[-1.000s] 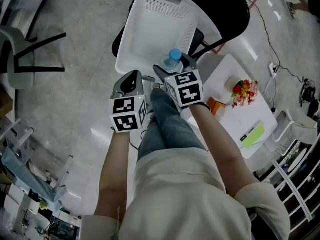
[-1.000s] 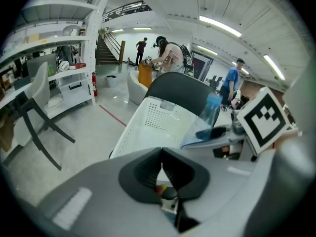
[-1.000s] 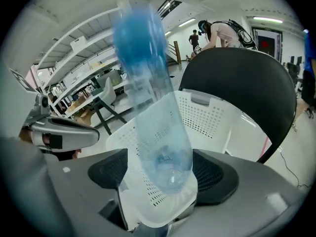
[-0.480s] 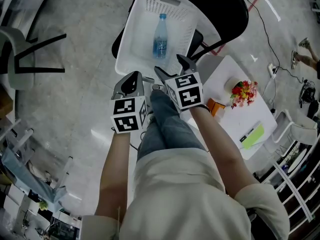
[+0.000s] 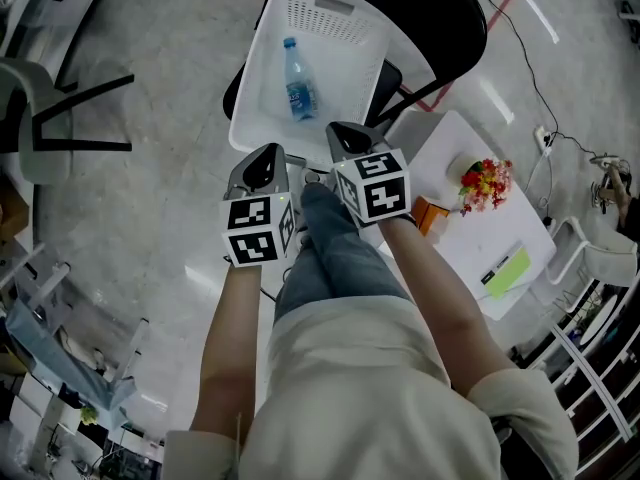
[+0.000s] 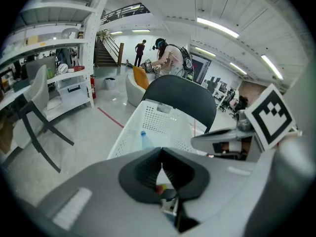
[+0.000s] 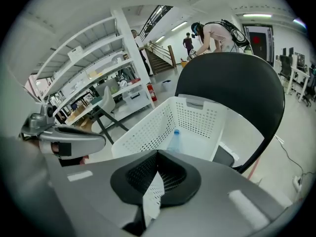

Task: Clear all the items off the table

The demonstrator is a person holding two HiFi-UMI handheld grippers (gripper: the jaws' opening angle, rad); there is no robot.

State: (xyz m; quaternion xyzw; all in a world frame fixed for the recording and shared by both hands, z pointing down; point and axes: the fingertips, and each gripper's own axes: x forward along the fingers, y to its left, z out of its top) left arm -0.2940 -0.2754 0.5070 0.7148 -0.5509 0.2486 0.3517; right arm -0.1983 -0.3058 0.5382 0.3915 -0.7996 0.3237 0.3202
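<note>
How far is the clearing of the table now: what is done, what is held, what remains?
Done: one water bottle lies in the white basket. In hand: nothing; the left gripper is shut and empty, and the right gripper has just closed its jaws on nothing. Left: the flower bunch, a small orange item and a green card are on the white table.
</note>
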